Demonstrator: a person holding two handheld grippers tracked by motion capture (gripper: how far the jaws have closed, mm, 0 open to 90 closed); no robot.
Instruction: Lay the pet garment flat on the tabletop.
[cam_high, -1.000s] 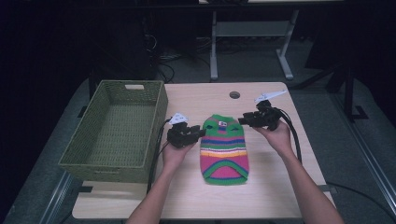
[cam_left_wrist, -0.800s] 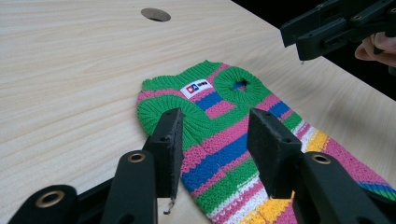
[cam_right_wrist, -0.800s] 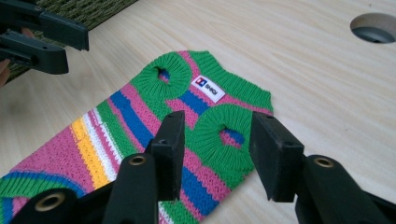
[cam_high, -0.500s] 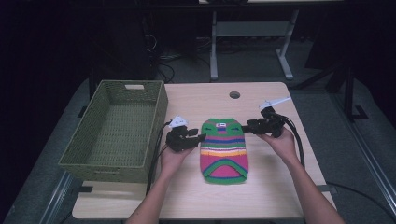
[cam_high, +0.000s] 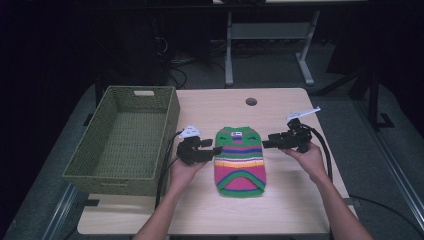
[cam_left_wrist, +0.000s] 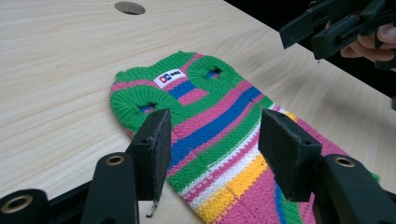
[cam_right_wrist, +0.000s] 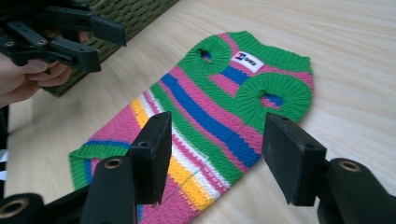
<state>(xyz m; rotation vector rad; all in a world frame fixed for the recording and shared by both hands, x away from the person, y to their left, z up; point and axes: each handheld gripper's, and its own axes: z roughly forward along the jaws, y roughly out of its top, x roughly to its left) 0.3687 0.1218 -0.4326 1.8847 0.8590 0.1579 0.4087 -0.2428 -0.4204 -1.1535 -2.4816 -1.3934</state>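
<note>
Two grippers flank a striped knitted pet sweater (cam_high: 240, 161) on a pale wooden table (cam_high: 280, 210).
Left gripper (cam_high: 218, 149) and right gripper (cam_high: 266, 144) hover beside it, jaws wide, holding nothing.

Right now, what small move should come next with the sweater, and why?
Probably lower both grippers onto the sweater's side edges. The left gripper and right gripper flank it with jaws open and hold nothing, and it lies flat beside the basket.

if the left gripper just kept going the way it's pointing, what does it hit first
Most likely the striped knit sweater: the open left gripper points across it, jaws apart. The right gripper lies beyond.
</note>
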